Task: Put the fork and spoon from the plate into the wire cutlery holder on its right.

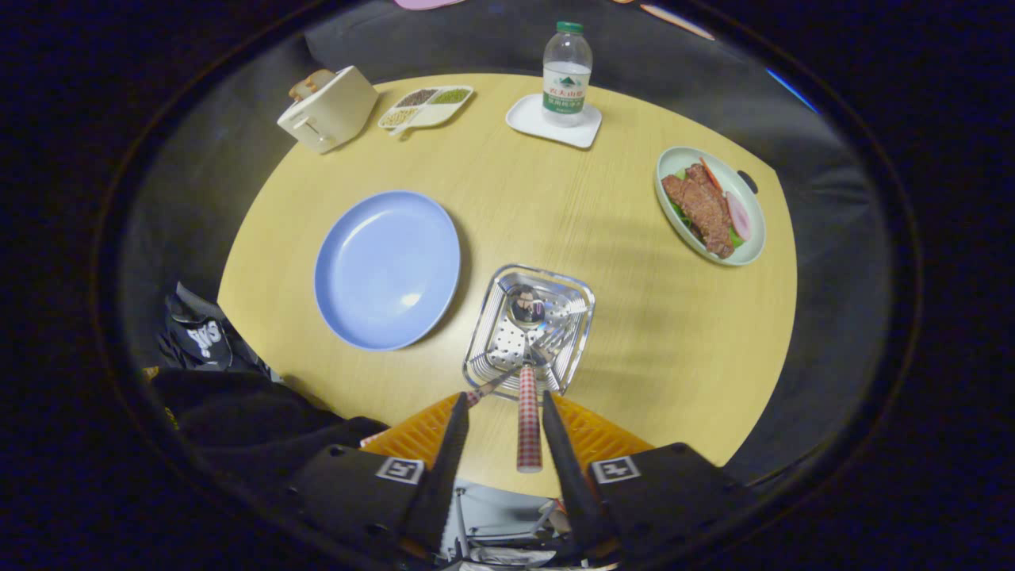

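Observation:
The blue plate (387,270) lies bare on the round wooden table, left of the wire cutlery holder (484,313). The spoon (529,420) stands in the holder, bowl down, and its red-checked handle rises toward me between my fingers. A second checked handle, the fork (485,388), leans out over the holder's near rim beside my left finger (456,432). My gripper (504,396) hovers right above the holder's near edge and is open; the spoon handle stands close to the right finger, with a gap on its left side.
A dish of meat (710,206) sits far right, a water bottle (567,75) on a white coaster at the back, a divided snack tray (426,107) and a toaster (327,109) at the back left. A dark bag (198,337) lies beyond the table's left edge.

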Demonstrator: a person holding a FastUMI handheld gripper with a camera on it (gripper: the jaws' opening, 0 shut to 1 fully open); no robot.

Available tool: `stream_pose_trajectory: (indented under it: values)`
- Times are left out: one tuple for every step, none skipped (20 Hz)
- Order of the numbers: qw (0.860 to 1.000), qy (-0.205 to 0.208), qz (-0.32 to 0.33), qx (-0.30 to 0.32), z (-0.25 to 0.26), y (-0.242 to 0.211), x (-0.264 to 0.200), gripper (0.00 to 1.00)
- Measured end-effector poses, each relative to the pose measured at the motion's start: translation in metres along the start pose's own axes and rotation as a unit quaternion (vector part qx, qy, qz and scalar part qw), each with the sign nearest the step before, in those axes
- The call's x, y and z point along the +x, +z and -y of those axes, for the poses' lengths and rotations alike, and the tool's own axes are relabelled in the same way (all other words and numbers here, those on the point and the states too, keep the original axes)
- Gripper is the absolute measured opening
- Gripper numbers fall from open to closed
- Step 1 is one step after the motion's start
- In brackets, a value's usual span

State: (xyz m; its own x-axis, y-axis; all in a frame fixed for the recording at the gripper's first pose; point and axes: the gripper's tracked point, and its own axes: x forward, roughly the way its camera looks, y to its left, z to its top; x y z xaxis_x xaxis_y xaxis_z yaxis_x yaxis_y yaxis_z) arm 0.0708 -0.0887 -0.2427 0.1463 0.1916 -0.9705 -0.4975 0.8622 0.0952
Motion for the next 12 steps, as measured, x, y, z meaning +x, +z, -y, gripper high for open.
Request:
stream_pose_trajectory:
  values:
    - [1.0, -0.004, 0.018, 0.005, 0.002, 0.007, -0.005, 0.78]
    - [0.999, -0.006, 0.037, 0.01, 0.004, 0.016, -0.01, 0.86]
    - [0.998, -0.006, 0.06, 0.016, 0.004, 0.024, -0.016, 0.95]
    - [0.996, -0.007, 0.085, 0.024, 0.005, 0.032, -0.023, 0.95]
    - [0.993, -0.006, 0.112, 0.03, 0.004, 0.042, -0.031, 0.96]
    - [0.989, -0.003, 0.141, 0.035, 0.003, 0.052, -0.039, 0.97]
    - [0.985, -0.001, 0.169, 0.04, 0.001, 0.062, -0.047, 0.97]
    - [0.979, -0.001, 0.196, 0.047, 0.001, 0.069, -0.056, 0.97]
    - [0.974, 0.001, 0.221, 0.052, 0.0, 0.075, -0.066, 0.98]
    - [0.968, 0.001, 0.244, 0.056, -0.001, 0.081, -0.077, 0.97]
    - [0.961, -0.001, 0.268, 0.06, -0.001, 0.087, -0.09, 0.97]
    - [0.954, -0.005, 0.293, 0.064, -0.001, 0.093, -0.104, 0.97]
